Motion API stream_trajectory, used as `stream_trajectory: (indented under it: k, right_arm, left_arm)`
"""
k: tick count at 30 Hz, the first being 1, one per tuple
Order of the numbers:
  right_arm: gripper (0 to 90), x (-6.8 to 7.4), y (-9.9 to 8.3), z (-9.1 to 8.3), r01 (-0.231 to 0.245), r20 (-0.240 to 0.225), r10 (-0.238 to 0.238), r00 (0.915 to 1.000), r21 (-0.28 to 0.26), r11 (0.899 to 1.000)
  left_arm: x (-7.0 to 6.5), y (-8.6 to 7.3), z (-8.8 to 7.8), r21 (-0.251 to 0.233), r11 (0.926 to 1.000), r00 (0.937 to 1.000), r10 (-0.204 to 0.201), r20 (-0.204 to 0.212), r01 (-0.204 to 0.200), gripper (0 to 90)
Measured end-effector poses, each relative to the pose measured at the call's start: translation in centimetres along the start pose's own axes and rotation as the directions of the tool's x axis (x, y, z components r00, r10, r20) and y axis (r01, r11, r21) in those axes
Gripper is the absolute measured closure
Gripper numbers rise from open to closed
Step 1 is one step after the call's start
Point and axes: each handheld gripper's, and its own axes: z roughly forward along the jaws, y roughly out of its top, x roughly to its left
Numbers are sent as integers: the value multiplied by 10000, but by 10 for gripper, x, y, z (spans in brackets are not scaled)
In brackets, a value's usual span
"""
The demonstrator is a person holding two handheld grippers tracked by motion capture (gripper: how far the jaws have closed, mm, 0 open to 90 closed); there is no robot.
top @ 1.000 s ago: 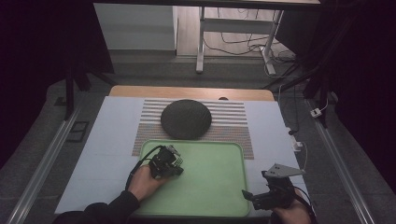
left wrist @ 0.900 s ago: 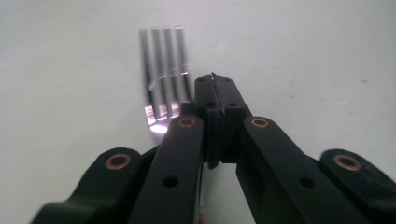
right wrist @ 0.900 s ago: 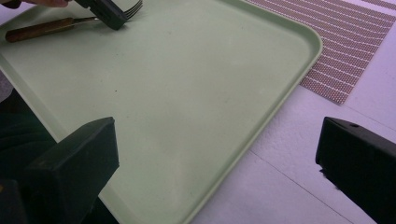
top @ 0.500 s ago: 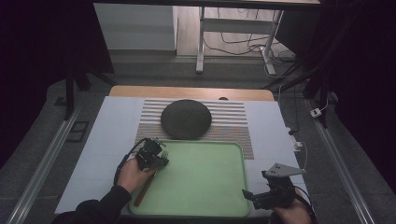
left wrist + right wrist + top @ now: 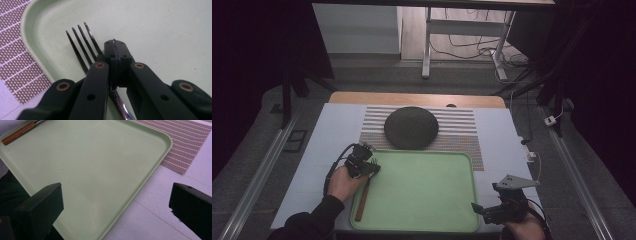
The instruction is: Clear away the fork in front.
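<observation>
At the lower left of the high view, a wooden-handled fork is gripped at its neck by the clenched left tongs, its long axis laid along the left rim of the green tray, tines toward the frame's top, while the released right tongs are held well apart at lower right.

A fork with a dark metal four-tined head and a brown wooden handle is being held by its neck. It is lying along the left edge of a light green tray, tines pointing toward the far left corner, handle toward the near left corner.
</observation>
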Motion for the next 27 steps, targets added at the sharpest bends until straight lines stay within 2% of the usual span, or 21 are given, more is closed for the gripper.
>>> stream_trajectory:
  k: [5,11,13,17,19,22,27]
  right_arm:
    - [0,0,0,0,-13,-14,13,10000,-14,10000]
    - [0,-1,0,0,-7,-7,7,10000,-7,10000]
    - [0,0,0,0,-9,-25,9,10000,-12,10000]
    - [0,0,0,0,-19,-12,19,10000,-12,10000]
    - [0,0,0,0,-24,10,24,10000,-21,10000]
    - [0,0,0,0,-19,20,19,10000,-20,10000]
    - [0,0,0,0,6,13,-6,10000,0,10000]
  left_arm:
    - [1,0,-3,-97,9999,10000,-96,8,96,806]
    - [0,-3,-15,-729,9973,9991,-24,425,55,648]
    - [1,-4,-19,-907,9959,9975,45,700,19,598]
    - [1,-8,-26,-1367,9906,9941,201,1065,-54,495]
    - [0,-9,-29,-1592,9870,9927,399,1140,-214,418]
    - [-2,-11,-36,-1792,9822,9919,747,1026,-555,346]
    - [-6,-18,-52,-2185,9741,9896,858,1152,-590,230]
